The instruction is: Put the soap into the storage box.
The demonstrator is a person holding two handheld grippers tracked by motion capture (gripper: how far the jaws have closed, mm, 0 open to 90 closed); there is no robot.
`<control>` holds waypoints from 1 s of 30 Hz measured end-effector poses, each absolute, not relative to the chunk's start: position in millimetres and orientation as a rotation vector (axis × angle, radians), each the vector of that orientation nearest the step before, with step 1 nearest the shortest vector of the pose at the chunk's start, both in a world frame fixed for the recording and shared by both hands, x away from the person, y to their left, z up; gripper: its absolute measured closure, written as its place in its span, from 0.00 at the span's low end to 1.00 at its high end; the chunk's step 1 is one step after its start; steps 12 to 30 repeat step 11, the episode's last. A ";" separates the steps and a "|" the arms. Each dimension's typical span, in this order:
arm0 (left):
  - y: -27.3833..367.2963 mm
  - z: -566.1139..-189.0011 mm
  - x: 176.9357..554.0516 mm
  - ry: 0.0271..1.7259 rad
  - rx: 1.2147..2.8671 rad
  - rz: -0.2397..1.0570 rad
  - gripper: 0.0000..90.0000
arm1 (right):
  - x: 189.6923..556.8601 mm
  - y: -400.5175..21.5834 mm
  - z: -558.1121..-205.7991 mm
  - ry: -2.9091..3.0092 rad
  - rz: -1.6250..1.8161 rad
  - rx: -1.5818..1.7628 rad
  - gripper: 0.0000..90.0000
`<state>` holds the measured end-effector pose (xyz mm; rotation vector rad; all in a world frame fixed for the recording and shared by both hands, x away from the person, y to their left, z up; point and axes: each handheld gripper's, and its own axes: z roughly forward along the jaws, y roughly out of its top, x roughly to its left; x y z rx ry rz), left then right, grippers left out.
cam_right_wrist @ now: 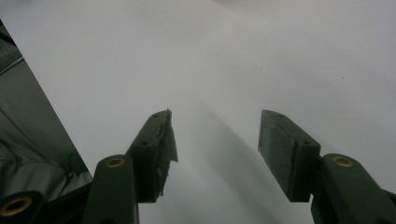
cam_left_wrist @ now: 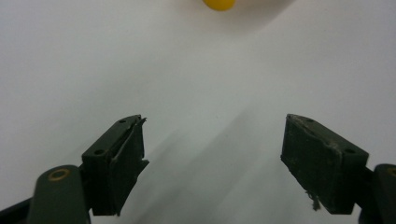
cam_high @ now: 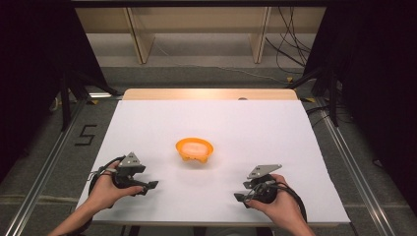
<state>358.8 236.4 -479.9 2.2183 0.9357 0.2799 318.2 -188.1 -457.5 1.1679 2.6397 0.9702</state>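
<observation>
High view: tabletop (cam_high: pixel 221 123) lit bright and even from overhead, near blown-out white, surroundings falling to black on both sides, overall soft and low-res. Both gripper views: white surface greys toward the edges, soft diagonal shadows run off the jaws. Orange bowl (cam_left_wrist: pixel 219 3) at the left gripper view's top edge is blurred.

Lab recording bay; black curtains (cam_high: pixel 34 64); aluminium rails (cam_high: pixel 42 177); loose cables (cam_high: pixel 290 46).

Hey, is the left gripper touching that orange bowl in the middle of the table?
Apart. The high view shows bare white table between the left gripper and the orange bowl; the left gripper view shows open jaws holding nothing.
</observation>
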 end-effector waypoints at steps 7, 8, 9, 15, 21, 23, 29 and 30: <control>239.1 -475.1 344.5 0.931 2.217 0.313 0.24 | 318.8 -189.5 -457.1 2.635 0.980 1.145 0.50; 239.9 -475.2 342.5 0.943 2.210 0.313 0.24 | 318.7 -189.6 -456.9 2.636 0.981 1.144 0.50; 241.2 -474.7 340.4 0.937 2.214 0.318 0.24 | 318.7 -189.5 -456.9 2.636 0.983 1.144 0.50; 243.1 -474.7 336.5 0.948 2.208 0.316 0.24 | 319.1 -189.2 -457.3 2.640 0.983 1.140 0.50; 243.1 -474.7 336.5 0.948 2.208 0.316 0.24 | 319.1 -189.2 -457.3 2.640 0.983 1.140 0.50; 243.1 -474.7 336.5 0.948 2.208 0.316 0.24 | 319.1 -189.2 -457.3 2.640 0.983 1.140 0.50; 243.1 -474.7 336.5 0.948 2.208 0.316 0.24 | 319.1 -189.2 -457.3 2.640 0.983 1.140 0.50; 243.1 -474.7 336.5 0.948 2.208 0.316 0.24 | 319.1 -189.2 -457.3 2.640 0.983 1.140 0.50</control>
